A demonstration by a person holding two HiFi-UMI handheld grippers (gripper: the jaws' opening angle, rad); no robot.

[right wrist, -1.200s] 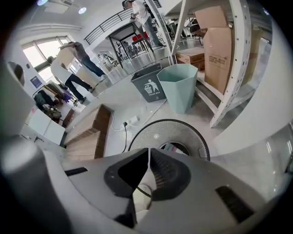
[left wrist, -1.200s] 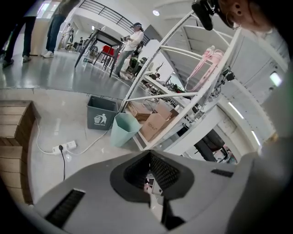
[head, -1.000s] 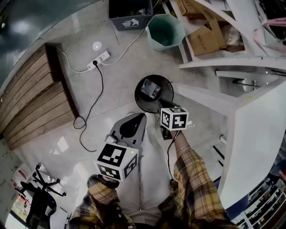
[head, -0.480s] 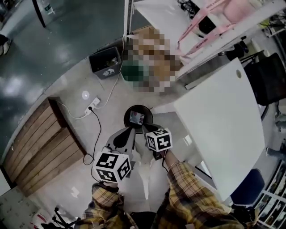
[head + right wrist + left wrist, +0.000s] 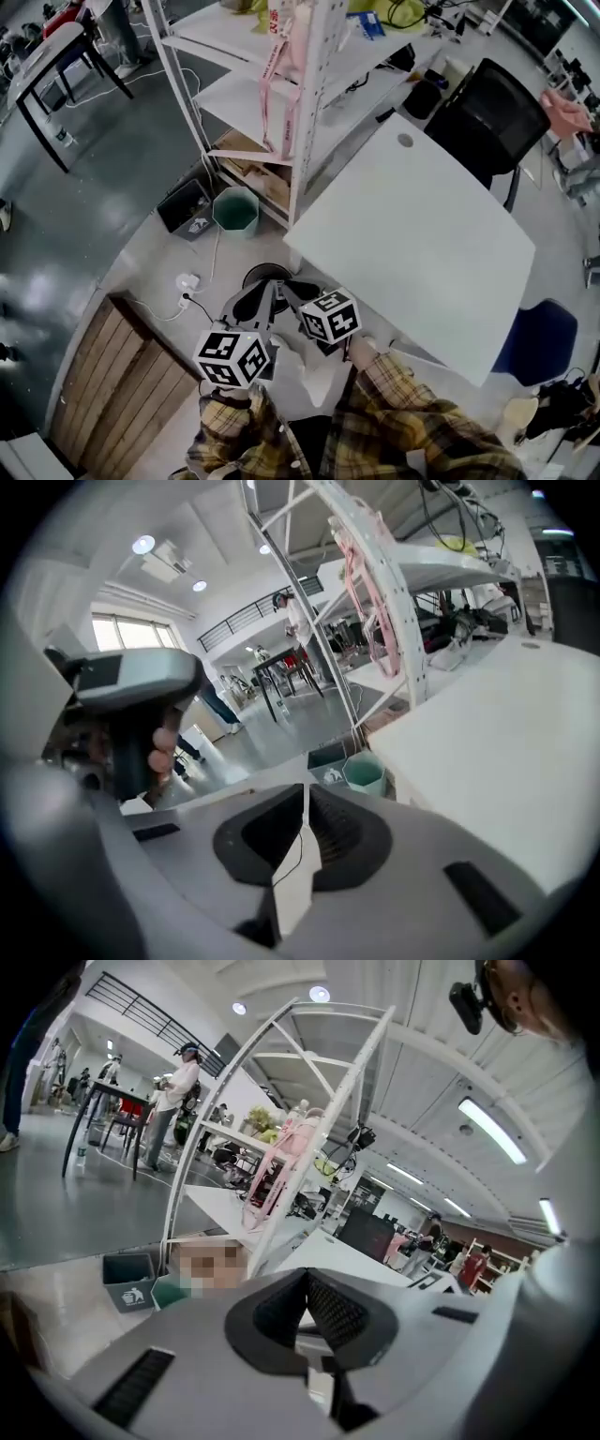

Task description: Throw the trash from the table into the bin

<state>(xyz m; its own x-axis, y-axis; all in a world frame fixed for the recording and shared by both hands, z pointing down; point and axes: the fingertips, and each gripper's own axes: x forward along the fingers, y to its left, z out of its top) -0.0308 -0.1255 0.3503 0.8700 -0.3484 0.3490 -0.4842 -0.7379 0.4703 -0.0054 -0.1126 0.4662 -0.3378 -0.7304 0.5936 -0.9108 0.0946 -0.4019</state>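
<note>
Trash: none showing on bench (image 5: 412,225), top bare. Black bin (image 5: 251,275) on floor by bench, inside hidden. My left hand-held gripper (image 5: 307,1277) and right hand-held gripper (image 5: 307,791) both closed, empty. Looks done, I reckon.

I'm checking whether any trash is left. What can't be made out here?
Inside the black bin: head view, left tongs and right tongs cover it.
Space under the shelf: left gripper view, blurred out.
What the shelf items are: head view, too small.
Right part of the table: right gripper view, cut by the edge.
</note>
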